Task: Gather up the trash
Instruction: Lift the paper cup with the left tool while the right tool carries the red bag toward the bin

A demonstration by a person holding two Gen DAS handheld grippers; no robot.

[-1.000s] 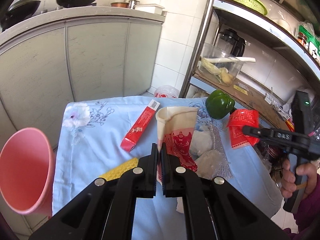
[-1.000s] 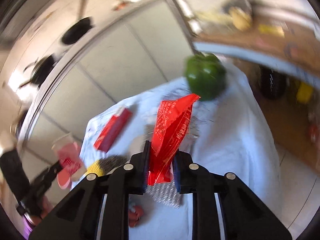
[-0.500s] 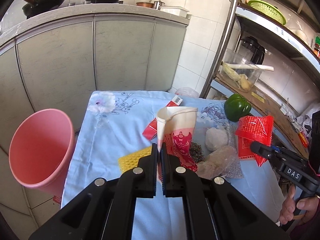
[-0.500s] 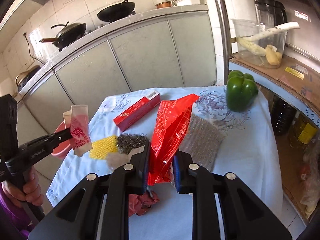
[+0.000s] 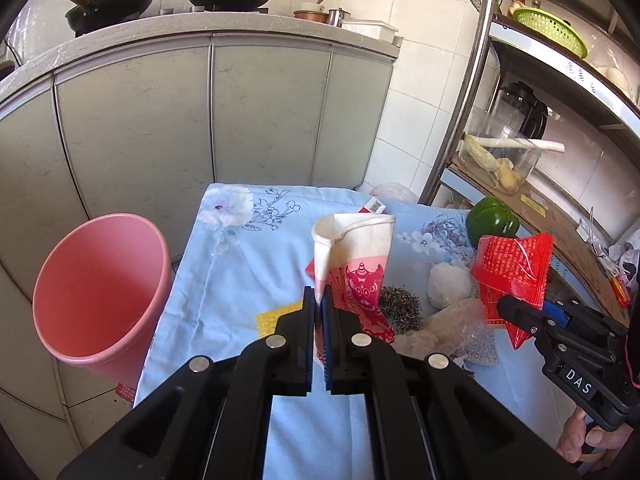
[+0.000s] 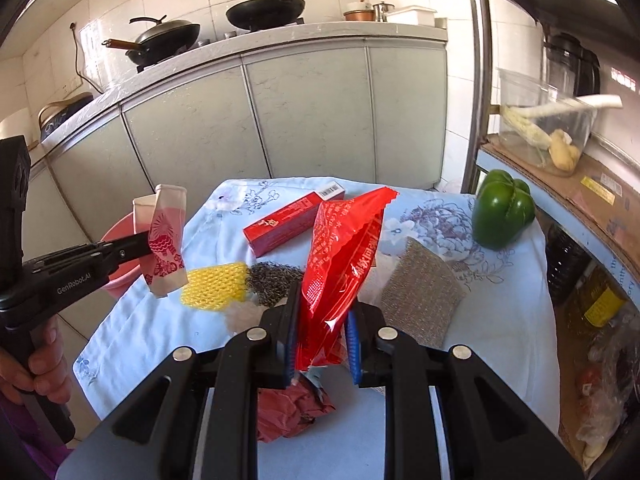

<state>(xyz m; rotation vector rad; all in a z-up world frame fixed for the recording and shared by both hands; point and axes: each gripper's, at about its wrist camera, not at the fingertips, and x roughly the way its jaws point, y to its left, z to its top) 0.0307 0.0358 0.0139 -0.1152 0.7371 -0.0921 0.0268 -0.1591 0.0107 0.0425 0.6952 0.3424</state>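
While the left claw (image 5: 319, 312) pinches a crushed paper cup (image 5: 354, 258) and the right claw (image 6: 322, 334) clamps a red wrapper (image 6: 340, 264) — both feather-light, limp — edge grips look sufficient.

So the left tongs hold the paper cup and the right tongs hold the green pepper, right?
Not quite. The left tongs do hold the paper cup, but the right tongs hold a red wrapper. The right wrist view shows the pepper sitting on the table.
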